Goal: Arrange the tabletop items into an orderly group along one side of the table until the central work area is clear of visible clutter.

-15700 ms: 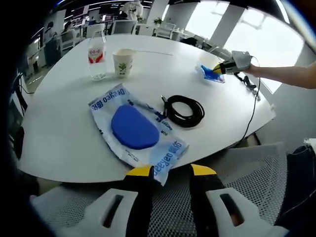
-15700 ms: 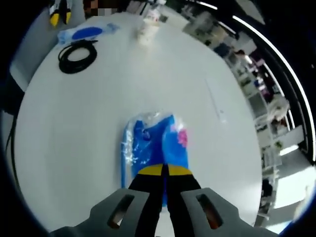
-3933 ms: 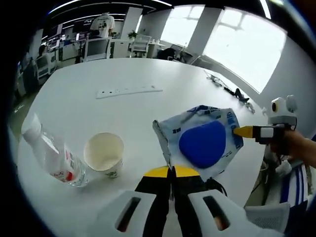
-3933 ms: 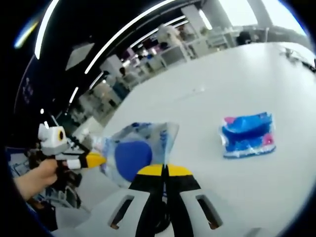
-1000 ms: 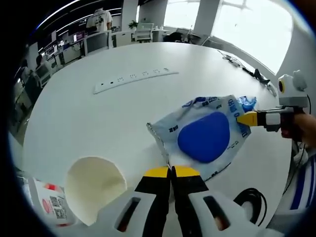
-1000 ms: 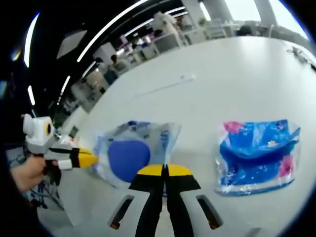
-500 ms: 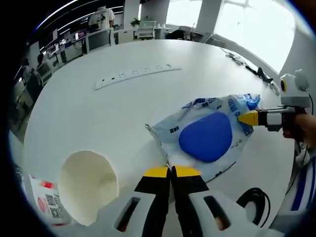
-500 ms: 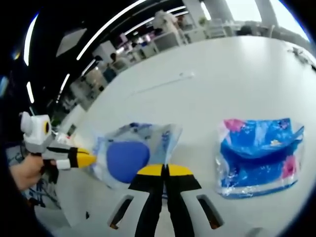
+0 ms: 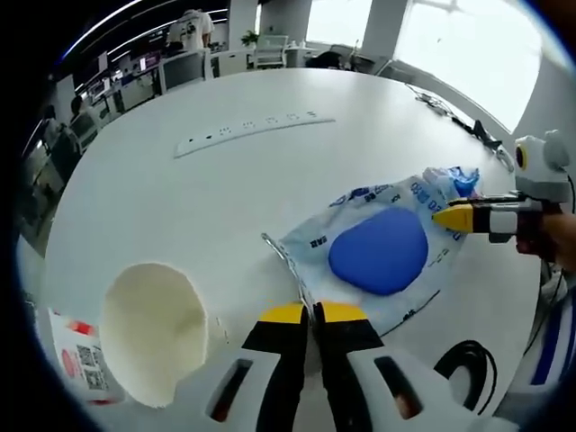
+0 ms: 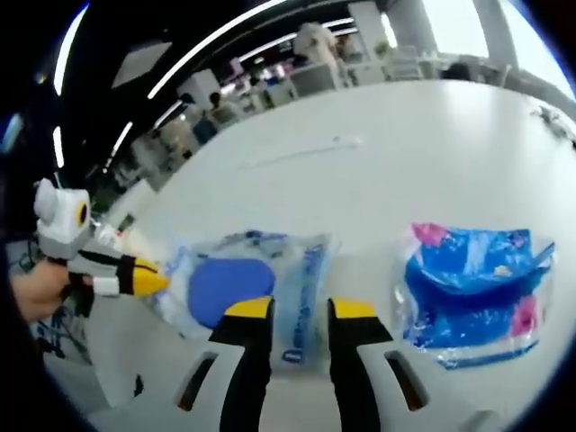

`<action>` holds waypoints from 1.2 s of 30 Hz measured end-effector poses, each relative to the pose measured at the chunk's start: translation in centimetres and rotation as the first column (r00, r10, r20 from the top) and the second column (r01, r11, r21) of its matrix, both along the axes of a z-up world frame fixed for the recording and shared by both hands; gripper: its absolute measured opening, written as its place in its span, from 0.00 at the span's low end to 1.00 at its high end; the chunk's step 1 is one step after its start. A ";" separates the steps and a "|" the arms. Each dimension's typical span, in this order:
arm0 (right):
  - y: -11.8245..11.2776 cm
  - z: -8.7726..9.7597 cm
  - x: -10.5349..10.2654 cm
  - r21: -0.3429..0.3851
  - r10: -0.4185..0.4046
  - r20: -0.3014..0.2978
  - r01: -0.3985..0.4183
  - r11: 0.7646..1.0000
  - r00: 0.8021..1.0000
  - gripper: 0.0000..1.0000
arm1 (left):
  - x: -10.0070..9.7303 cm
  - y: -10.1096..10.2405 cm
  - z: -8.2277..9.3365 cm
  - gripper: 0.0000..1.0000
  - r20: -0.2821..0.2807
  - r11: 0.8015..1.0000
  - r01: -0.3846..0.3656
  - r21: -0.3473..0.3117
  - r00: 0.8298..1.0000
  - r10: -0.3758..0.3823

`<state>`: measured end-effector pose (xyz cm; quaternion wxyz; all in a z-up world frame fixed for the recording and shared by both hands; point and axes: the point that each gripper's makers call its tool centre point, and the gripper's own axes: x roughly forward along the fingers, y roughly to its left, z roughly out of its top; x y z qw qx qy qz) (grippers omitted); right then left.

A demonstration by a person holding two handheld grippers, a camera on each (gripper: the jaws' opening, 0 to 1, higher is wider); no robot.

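left gripper (image 9: 311, 312): your jaws closed on the corner of the mask packet (image 9: 382, 261).
right gripper (image 10: 300, 309): your jaws parted, holding nothing, packet edge lying between them.
mask packet: flat on the worktop (image 9: 180, 198).
blue wipes pack (image 10: 472, 297): just beside the packet.
paper cup (image 9: 153, 342): near the left gripper, beside a bottle (image 9: 76, 373).
cable (image 9: 468, 364): coiled at the worktop edge.

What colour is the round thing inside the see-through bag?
Blue. The round pad inside the clear printed bag shows best in the left gripper view.
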<state>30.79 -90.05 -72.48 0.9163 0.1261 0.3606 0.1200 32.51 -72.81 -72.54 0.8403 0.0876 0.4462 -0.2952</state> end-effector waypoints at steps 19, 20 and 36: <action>1.4 2.9 -0.7 0.036 0.030 0.131 -0.035 0.999 0.991 0.49 | -0.6 0.4 1.3 0.21 0.031 1.000 -0.024 -0.006 0.999 0.024; 1.6 3.1 -0.9 0.036 0.030 0.139 -0.035 0.999 0.990 0.49 | -0.6 0.3 1.4 0.23 0.038 1.000 -0.022 -0.006 0.999 0.022; 2.1 4.9 -3.2 0.015 0.053 0.192 -0.056 0.998 0.980 0.51 | -1.9 -0.4 5.2 0.71 0.185 0.994 -0.033 -0.105 0.981 0.052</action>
